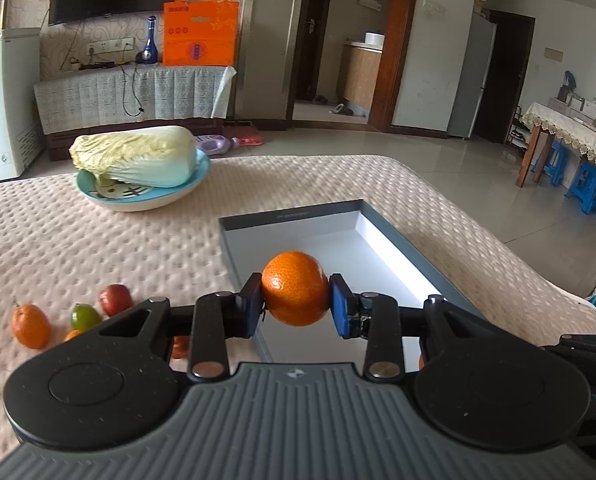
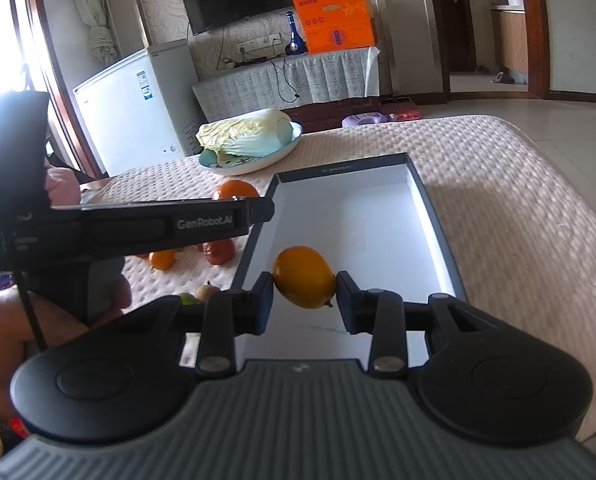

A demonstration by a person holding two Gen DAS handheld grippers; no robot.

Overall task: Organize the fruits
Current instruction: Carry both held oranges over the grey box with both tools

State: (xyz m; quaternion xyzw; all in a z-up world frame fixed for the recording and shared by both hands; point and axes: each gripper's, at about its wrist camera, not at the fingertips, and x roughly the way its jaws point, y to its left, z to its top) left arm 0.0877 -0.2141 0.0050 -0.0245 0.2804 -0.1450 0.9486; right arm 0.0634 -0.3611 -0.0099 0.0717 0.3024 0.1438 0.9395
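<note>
Left gripper (image 1: 296, 301) clamped across orange (image 1: 296, 288) at its widest; right gripper (image 2: 304, 298) pinching yellow fruit (image 2: 303, 276) above box (image 2: 433, 216). Probably light, firm, smooth-skinned, liable to roll.

My left gripper (image 1: 296, 306) is hiding the near end of the box (image 1: 393, 240), and two small fruits (image 1: 180, 346) are peeking out behind its linkage, too covered to identify. From my right wrist, that same tool is covering most of the orange (image 2: 234, 190) and several loose fruits (image 2: 218, 250).
</note>
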